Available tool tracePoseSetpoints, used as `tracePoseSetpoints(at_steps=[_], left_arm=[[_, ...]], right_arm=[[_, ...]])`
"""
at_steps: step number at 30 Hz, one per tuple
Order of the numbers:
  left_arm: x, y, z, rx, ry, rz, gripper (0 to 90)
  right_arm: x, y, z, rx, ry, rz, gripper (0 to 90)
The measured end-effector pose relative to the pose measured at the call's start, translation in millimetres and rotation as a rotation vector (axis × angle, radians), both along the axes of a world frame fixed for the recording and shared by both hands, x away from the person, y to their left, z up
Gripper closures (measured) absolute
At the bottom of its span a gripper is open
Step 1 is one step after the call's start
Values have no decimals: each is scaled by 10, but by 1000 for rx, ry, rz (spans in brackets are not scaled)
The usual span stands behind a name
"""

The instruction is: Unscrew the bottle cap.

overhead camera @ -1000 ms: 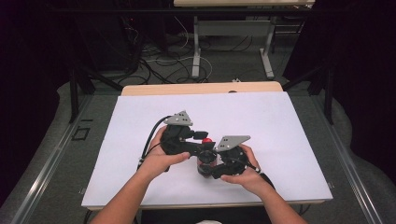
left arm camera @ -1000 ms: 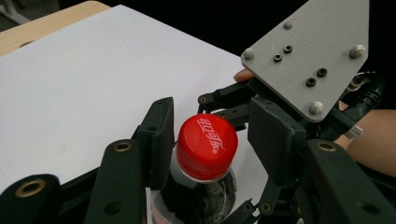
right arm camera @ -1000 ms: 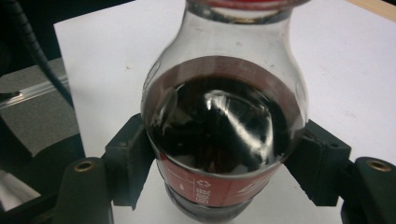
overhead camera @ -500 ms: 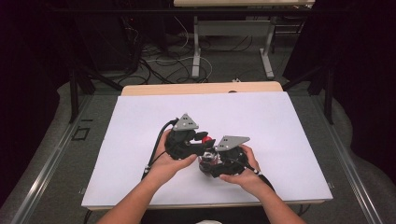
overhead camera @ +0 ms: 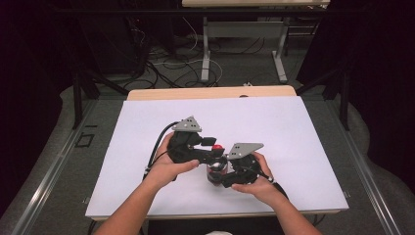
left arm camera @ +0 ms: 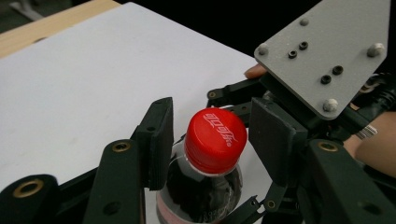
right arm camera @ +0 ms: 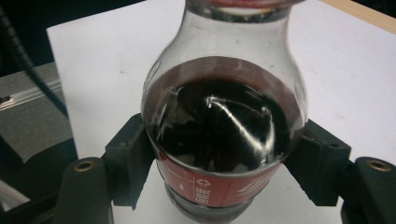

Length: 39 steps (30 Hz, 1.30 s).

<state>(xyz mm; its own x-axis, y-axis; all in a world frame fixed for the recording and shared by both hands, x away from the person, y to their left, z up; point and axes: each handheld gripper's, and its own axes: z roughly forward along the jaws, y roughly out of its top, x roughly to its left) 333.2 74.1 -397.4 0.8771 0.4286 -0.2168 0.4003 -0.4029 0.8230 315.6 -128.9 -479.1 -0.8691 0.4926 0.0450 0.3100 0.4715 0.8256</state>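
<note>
We see a desk point(overhead camera: 205, 93) with a light wooden top, most of it covered by a white sheet point(overhead camera: 293, 142) that leaves a wooden strip bare along the far edge. Around it the floor point(overhead camera: 49, 196) is grey carpet, with a metal rail point(overhead camera: 44, 181) running along the left side. Beyond the desk stands a second table on white metal legs point(overhead camera: 206, 54), and loose cables point(overhead camera: 166, 63) lie tangled on the floor beneath it. Black curtains point(overhead camera: 377, 73) close off both sides, so the room's edges stay dark while the sheet is brightly lit.
</note>
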Motion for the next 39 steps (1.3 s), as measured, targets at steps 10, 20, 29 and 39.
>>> tracePoseSetpoints(at_steps=[10,20,29,39], left_arm=[[40,-22,-69,-27,-13,-91,591],[-64,-83,-81,-11,-59,43,610],[-226,-229,-102,15,-121,241,609],[-77,-70,-76,-23,-57,86,501]], right_arm=[[-18,19,2,30,-6,42,299],[-14,21,-5,20,3,1,300],[-15,29,-9,9,-10,-53,300],[-13,10,3,25,-4,-13,299]])
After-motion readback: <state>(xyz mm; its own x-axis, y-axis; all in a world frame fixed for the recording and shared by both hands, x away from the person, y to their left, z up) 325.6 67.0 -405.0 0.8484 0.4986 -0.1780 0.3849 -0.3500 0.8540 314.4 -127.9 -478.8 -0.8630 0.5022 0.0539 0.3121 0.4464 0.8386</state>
